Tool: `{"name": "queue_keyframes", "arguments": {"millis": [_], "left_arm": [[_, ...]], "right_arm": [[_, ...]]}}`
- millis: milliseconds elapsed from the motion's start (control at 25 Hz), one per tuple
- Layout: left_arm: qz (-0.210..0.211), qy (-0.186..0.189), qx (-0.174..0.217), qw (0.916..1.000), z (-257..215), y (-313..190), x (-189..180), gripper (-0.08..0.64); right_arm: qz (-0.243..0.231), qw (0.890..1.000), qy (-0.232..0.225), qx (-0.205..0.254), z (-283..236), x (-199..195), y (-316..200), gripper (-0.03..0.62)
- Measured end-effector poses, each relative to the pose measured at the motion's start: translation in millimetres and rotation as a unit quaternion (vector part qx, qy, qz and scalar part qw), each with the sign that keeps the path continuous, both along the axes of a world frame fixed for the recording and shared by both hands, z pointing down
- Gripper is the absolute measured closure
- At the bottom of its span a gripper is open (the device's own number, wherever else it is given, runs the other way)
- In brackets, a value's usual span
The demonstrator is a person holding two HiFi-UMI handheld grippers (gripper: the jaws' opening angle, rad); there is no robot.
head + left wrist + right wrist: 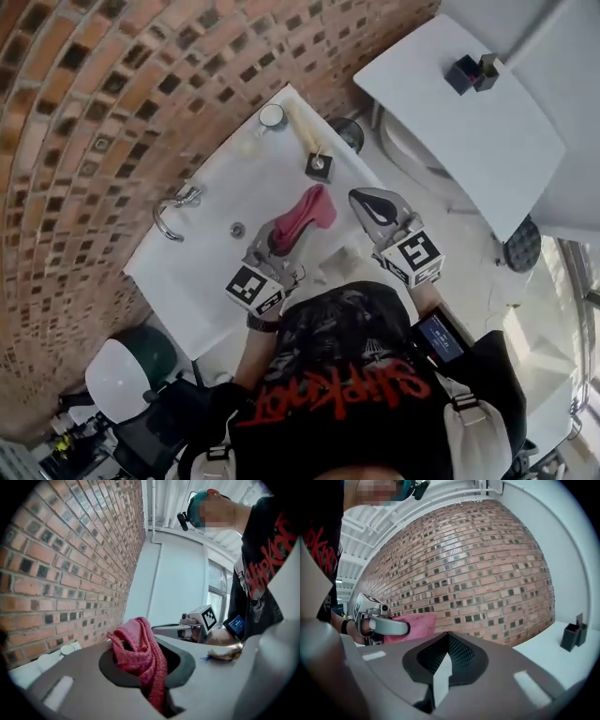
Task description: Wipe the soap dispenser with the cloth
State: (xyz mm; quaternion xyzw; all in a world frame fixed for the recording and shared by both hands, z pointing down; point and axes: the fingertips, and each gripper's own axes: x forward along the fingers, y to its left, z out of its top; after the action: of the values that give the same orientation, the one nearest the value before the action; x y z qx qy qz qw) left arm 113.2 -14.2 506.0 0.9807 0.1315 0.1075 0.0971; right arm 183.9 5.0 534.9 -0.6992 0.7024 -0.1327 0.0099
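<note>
Clamping the pink cloth in your left hand-held gripper, you had it bunched between the jaws. Its loose end trailed toward 1 o'clock in the head view, over the white desk. Your right hand-held gripper was clenched on nothing, jaws together, just beside the cloth at its 3 o'clock.

The small dark block with a pale top, which I took for the soap dispenser, stood on the desk near its back edge, apart from both tools. It lay near the cloth's free end, at about 12 o'clock from it. From the right hand-held gripper it lay at about 10 o'clock, a little farther off. So your left hand, the one carrying the cloth, was the nearer, and the coming move looked like a short push forward, roughly along the cloth's own line. The dispenser seemed to stand upright, its long axis pointing up at the head camera, so the wipe would probably go round its sides and over its top.

As for containers, the sink hollow with its drain lay at the cloth's 9 o'clock, and I saw nothing in it. A round white cup sat at 11 o'clock by the far corner; I could not tell its contents.
</note>
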Motion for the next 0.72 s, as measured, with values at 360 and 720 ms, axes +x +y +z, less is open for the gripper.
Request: {"name": "queue_keyframes", "arguments": {"millis": [360,720], "left_arm": [[0.013,0.029,-0.032,0.9990,-7.5,-5.0,-90.7,0.508],[0.031,0.045,-0.051,0.9972,-7.8,-5.3,-218.8,0.509]], "right_arm": [[0.043,0.998,0.028,-0.020,-5.2,-85.2,2.9,0.592],[0.059,0.995,0.067,-0.038,-19.1,-208.3,9.6,0.592]]}}
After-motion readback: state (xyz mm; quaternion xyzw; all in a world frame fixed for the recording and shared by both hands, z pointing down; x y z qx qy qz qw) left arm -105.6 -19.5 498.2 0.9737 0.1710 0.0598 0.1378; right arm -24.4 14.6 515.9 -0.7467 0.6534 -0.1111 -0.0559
